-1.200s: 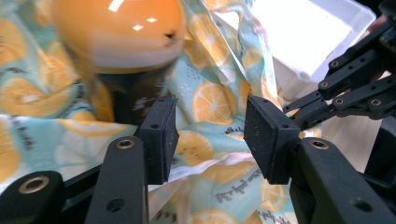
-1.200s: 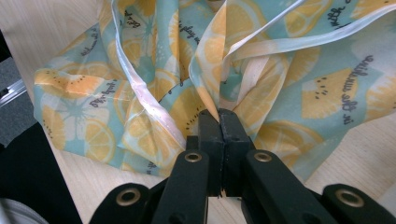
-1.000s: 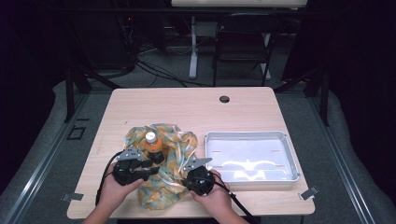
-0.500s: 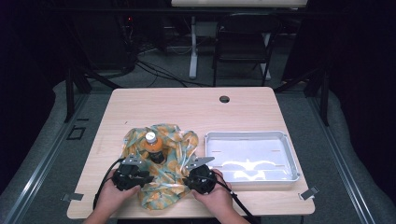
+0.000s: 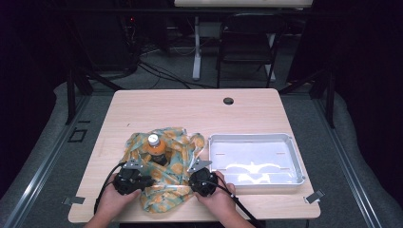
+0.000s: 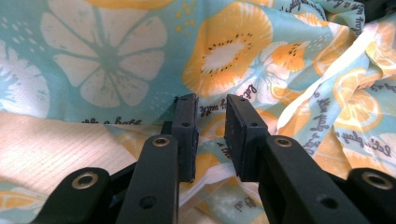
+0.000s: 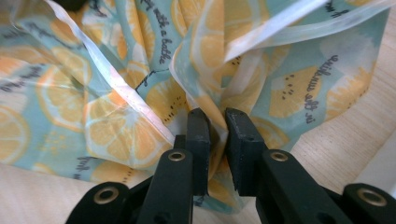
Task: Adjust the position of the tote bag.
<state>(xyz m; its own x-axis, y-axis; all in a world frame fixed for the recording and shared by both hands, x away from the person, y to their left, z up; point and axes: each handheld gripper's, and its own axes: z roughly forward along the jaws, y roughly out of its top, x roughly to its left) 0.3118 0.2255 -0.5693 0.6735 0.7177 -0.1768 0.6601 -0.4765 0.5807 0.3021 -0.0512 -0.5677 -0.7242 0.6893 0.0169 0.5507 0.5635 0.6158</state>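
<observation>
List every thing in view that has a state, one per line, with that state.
cloth: rumpled, bunched around the bottle on the table.
bottle: upright, white cap on.
tray: empty, flat on the table, right of the cloth.
left gripper: jaws just closing, narrow gap, a cloth edge between them.
right gripper: jaws just opening, a cloth fold between them.
</observation>
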